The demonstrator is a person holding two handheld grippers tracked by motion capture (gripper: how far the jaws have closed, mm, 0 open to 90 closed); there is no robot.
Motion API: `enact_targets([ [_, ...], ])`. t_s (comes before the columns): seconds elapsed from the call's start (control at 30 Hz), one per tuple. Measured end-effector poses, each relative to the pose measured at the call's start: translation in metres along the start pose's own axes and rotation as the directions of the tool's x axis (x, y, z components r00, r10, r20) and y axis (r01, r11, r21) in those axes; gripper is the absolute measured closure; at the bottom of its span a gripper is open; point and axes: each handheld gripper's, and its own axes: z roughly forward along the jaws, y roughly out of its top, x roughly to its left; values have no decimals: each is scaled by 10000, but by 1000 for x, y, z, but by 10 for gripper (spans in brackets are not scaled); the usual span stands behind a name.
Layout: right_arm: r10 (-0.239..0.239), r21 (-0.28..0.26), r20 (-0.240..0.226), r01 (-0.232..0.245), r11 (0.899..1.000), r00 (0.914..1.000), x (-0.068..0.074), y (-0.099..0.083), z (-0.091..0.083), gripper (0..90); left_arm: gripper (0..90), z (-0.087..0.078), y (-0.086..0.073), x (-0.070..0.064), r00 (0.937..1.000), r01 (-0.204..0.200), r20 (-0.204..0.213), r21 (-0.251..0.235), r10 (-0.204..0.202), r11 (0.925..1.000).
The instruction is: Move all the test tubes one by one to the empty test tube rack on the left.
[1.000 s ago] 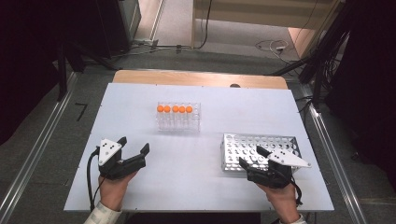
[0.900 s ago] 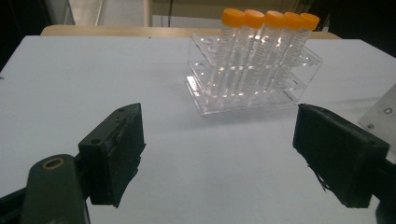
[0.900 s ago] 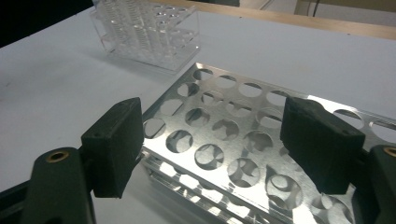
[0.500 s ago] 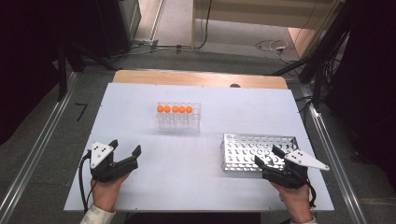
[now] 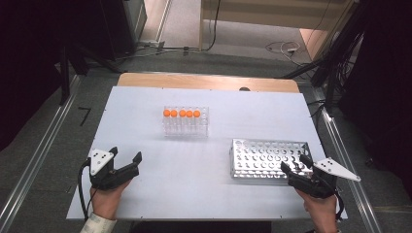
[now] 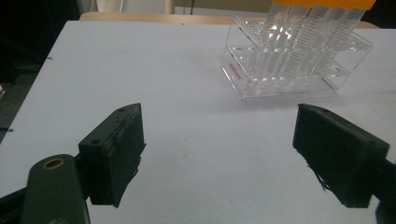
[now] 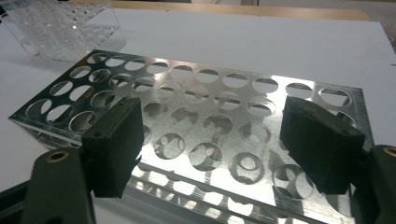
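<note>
1. Left hand-held gripper (image 5: 127, 160) has slid back to the near left edge of the counter (image 5: 145, 97), jaws wide apart, holding nothing.
2. Right hand-held gripper (image 5: 297, 165) has pulled nearer too, jaws apart and empty, just at the near right corner of the metal rack (image 5: 269, 158).
3. Orange-capped tubes (image 5: 182, 113) sit in the clear rack (image 5: 186, 127), far centre, well apart from both: likely a reset before the first pick.

Five orange-capped tubes (image 5: 182, 113), two racks (image 5: 268, 158)

High view down over the table (image 5: 145, 102); tool views low, close, forward.
</note>
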Motion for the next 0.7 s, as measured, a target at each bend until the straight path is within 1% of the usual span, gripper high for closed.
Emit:
enact_targets([
  [0.33,253,51,338,-255,9997,9991,-14,-6,-5,202,167,-3,-3,8,9998,35,-201,68,-34,10000],
  [0.4,316,50,393,-319,9995,9987,-16,-7,-5,202,167,-3,-4,10,9995,120,-282,72,-118,9999],
  [0.5,382,104,517,-387,9992,9979,-20,-8,-6,202,167,-4,-5,13,9993,240,-295,92,-237,9997],
  [0.6,470,107,585,-477,9988,9972,-23,-10,-7,202,167,-4,-7,14,9993,212,-302,170,-207,9996],
  [0.7,551,21,601,-553,9985,9967,-24,-10,-9,198,165,-2,-10,16,9989,218,-417,298,-205,9993],
])
